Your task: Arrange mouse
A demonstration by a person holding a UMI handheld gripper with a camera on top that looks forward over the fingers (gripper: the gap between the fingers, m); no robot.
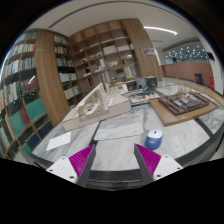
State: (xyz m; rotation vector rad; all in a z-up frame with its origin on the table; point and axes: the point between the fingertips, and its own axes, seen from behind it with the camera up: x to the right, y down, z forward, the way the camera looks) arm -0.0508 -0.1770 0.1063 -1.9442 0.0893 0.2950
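Note:
My gripper [114, 152] is open, and only bare table top shows between its two magenta pads [82, 159]. It is held above a pale marble-patterned table [120, 150]. A small blue and white object [154, 138], which may be the mouse, sits on the table just ahead of the right finger and slightly outside it. It is apart from both fingers.
A white paper sheet [118, 126] lies on the table ahead of the fingers, and another [58, 141] lies to the left. Beyond stand tables with architectural models [96, 103] and a dark tray-like model [185, 102]. Bookshelves [40, 80] line the left and back walls.

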